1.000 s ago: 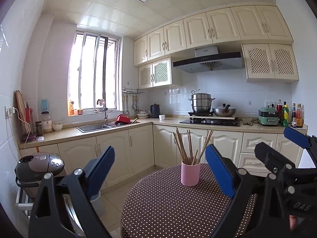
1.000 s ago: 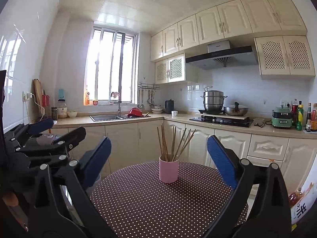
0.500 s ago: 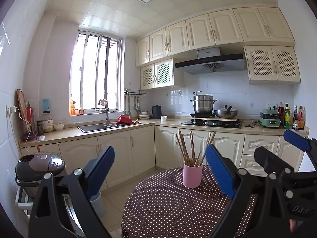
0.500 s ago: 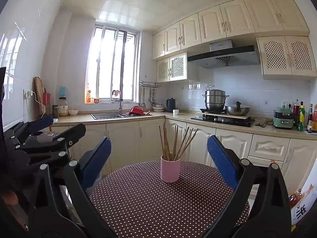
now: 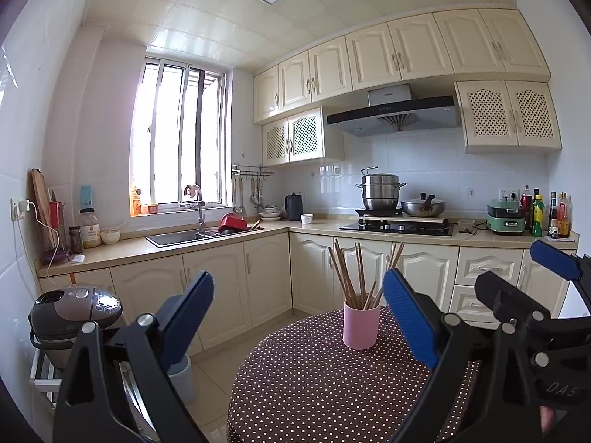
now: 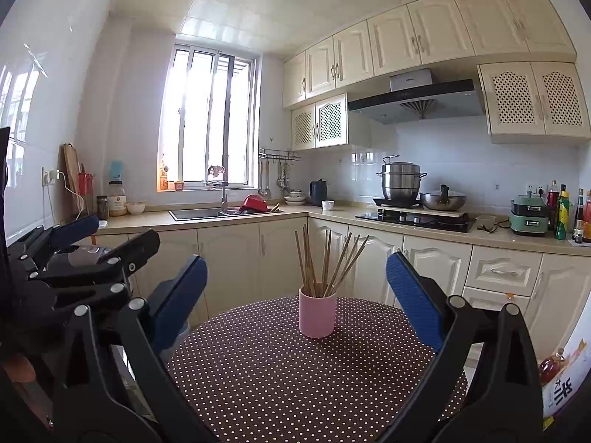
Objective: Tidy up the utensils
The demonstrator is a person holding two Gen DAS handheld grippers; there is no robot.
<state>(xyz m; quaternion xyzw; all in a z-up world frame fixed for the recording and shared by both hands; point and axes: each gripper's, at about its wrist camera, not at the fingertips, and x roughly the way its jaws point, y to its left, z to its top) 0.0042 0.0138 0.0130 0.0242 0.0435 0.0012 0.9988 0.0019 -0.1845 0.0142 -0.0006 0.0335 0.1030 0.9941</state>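
**Both grippers spread, chopsticks in cup**

Left gripper (image 5: 297,317) and right gripper (image 6: 295,295): fingers wide apart, holding nothing, raised short of the table (image 6: 258,387). Chopsticks (image 6: 325,262) stand splayed in the pink cup (image 6: 317,315), mid-table. No loose utensils show. That fits either a sorted end state or a bundle awaiting removal; no call made. Near table edge is cut off; cup's inside is hidden.
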